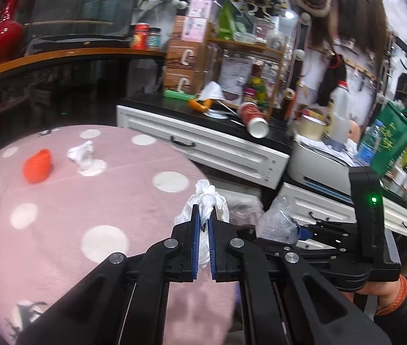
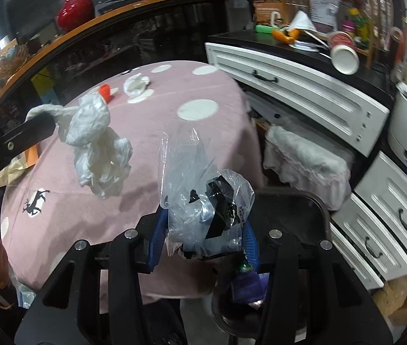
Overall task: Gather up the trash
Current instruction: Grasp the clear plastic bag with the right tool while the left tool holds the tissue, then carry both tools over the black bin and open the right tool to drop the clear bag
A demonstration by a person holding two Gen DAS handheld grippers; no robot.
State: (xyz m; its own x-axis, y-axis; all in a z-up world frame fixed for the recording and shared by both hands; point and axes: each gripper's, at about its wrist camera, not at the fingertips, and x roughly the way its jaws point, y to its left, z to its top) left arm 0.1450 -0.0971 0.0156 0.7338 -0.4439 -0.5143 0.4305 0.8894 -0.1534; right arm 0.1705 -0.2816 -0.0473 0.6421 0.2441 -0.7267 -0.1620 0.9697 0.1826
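In the left wrist view the left gripper (image 1: 203, 218) fills the lower middle of the frame, its 2 blue-padded fingers (image 1: 196, 221) drawn narrow and pinching a crumpled white tissue wad (image 1: 207, 198) that sticks up past the tips. The same wad (image 2: 97, 146) hangs in the left half of the right wrist view, dangling from a black finger tip above the pink bench (image 2: 146, 132).

The right gripper (image 2: 203, 230) sits at the lower middle of its own view, fingers (image 2: 157, 230) part-way apart and clamped on a clear plastic bag (image 2: 200, 189) with black scraps inside. In the left wrist view that bag (image 1: 278, 218) appears right of centre, just beside the tissue wad.

The bench, covered in pink cloth with white dots, carries 2 more pieces in the left of the left wrist view: an orange scrap (image 1: 37, 166) and, just right of it, a second white tissue (image 1: 84, 158), near each other but apart. Both lie toward the far edge, well apart from the grippers.

A white drawer cabinet (image 1: 217, 146) with a black top runs across the middle right, and a tipped paper cup (image 1: 253, 119) lies on it. Below the right gripper in the right wrist view is a dark bin (image 2: 304, 215).
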